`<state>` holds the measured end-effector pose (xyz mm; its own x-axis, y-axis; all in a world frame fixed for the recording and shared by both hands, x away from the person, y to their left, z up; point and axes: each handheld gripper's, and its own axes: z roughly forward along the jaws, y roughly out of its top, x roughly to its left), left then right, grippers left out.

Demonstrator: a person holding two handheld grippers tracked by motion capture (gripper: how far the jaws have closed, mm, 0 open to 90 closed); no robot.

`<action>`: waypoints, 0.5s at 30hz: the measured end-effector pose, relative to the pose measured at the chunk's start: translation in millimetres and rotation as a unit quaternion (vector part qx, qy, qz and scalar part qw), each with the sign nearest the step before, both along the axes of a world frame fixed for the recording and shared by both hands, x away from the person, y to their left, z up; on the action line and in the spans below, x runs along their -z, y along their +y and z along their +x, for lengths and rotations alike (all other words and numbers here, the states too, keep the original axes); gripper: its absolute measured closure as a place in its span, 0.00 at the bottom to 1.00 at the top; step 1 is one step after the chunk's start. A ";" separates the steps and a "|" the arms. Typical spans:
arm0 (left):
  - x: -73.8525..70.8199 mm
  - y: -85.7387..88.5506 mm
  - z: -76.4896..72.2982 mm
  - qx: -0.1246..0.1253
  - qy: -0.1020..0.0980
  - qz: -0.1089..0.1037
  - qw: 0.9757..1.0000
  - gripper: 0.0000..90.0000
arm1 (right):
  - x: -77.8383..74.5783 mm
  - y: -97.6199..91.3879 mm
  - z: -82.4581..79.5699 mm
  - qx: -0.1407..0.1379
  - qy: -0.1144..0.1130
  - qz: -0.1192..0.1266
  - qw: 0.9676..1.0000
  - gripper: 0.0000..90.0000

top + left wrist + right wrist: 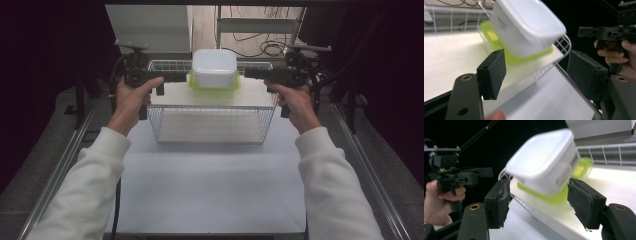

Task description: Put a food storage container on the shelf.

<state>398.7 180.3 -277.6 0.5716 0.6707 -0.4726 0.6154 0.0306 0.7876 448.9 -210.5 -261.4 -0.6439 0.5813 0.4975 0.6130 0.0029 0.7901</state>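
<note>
White plastic container (215,68) with a lime-green lid (214,86) beneath it sits upside down on the flat white top of a wire basket (212,125), at the middle of that top and toward its far edge, on the white table (210,190). Left gripper (176,77) is held level just to the container's left and the right gripper (254,73) just to its right, each pointing inward at it. Both pairs of jaws stand wide apart with nothing pressed between the pads, the container lying beyond them and clear of both.
</note>
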 end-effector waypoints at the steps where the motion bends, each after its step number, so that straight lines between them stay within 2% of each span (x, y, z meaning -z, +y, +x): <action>1: 3.5 -0.2 -6.7 0.002 -0.004 0.005 1.000 0.34 | 2.8 -1.9 -6.2 -0.002 -0.008 -0.008 1.000 0.37; 4: 17.0 -0.8 -26.7 0.016 -0.008 -0.001 1.000 0.34 | 12.7 -8.4 -25.5 -0.006 -0.023 -0.026 0.999 0.36; 7: 32.2 1.4 -44.6 0.021 -0.010 0.009 1.000 0.34 | 24.2 -16.5 -45.9 -0.016 -0.039 -0.039 0.998 0.35; 9: 43.5 5.5 -56.2 0.018 -0.012 0.009 1.000 0.34 | 32.6 -23.1 -60.2 -0.020 -0.051 -0.047 0.997 0.34; 15: 78.3 12.5 -94.2 0.003 -0.025 0.036 0.999 0.32 | 63.2 -40.4 -99.7 -0.023 -0.069 -0.050 0.996 0.33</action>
<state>304.6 192.8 -355.9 0.5976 0.6986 -0.3935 0.5754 -0.0319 0.8173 349.2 -250.9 -324.6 -0.7291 0.5926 0.3425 0.4954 0.1115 0.8615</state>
